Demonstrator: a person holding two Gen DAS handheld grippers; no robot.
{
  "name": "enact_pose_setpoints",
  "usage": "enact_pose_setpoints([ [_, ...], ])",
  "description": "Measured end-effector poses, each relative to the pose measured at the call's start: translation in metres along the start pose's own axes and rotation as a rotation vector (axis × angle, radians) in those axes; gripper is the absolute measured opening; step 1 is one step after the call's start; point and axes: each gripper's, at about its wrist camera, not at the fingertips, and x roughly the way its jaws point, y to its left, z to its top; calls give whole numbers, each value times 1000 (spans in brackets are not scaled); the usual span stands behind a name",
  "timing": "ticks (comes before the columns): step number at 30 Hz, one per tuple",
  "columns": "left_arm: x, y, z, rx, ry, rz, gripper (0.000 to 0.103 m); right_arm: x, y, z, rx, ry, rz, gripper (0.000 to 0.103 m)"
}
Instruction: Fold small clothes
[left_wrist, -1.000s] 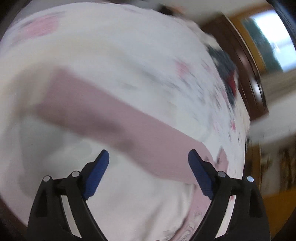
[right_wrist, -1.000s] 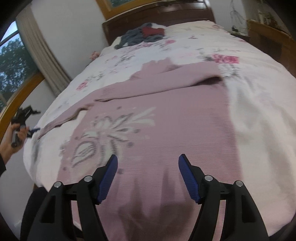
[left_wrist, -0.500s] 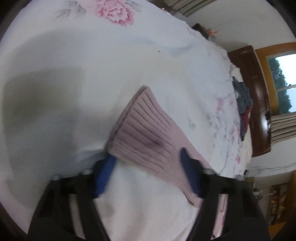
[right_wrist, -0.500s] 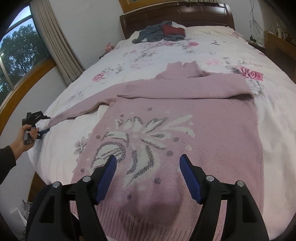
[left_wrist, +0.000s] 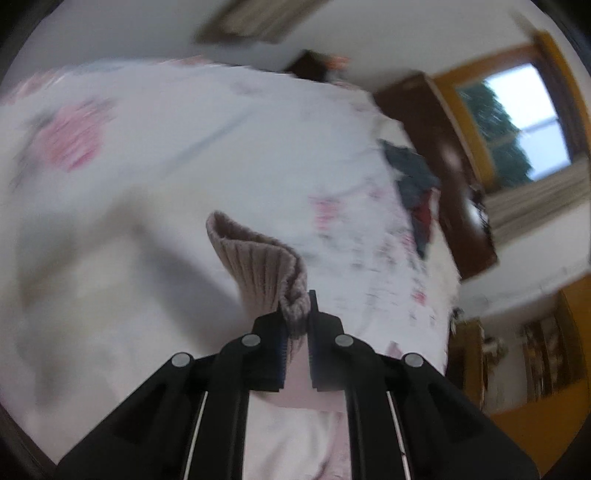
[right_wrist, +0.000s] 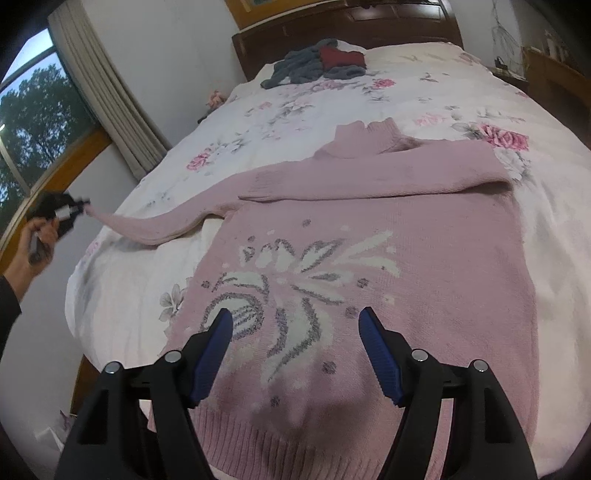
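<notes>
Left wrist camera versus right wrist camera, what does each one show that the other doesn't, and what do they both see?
Only the left wrist view shows the ribbed cuff pinched between the left gripper fingers, close up.

Only the right wrist view shows the whole pink sweater spread flat with its white flower pattern, one sleeve folded across the chest, the open right gripper above the hem, and the hand pulling the other sleeve outward.

Both show the floral bedspread, the pile of dark clothes near the headboard, and a window.

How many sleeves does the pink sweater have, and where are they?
2. One sleeve lies folded across the pink sweater. The other sleeve stretches sideways, its cuff pinched in the left gripper.
</notes>
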Motion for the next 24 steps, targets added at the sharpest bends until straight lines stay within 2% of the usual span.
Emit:
enact_pose_setpoints([
  [6,29,-128,-30,219,43,-66,7,-17,-15,2,-7,-10,-15,71],
  [9,59,-186,-59,318,83,-95,7,-26,-29,5,25,-28,-20,71],
  [12,104,-238,-102,422,147,-99,7,-32,-42,6,43,-39,-31,72],
  [15,146,-259,-143,493,210,-87,7,-33,-57,4,61,-35,-40,72],
  [18,205,-285,-195,583,293,-54,7,-32,-71,2,86,-21,-46,72],
  [24,297,-274,-284,680,458,-4,7,-19,-97,15,145,18,-30,72],
])
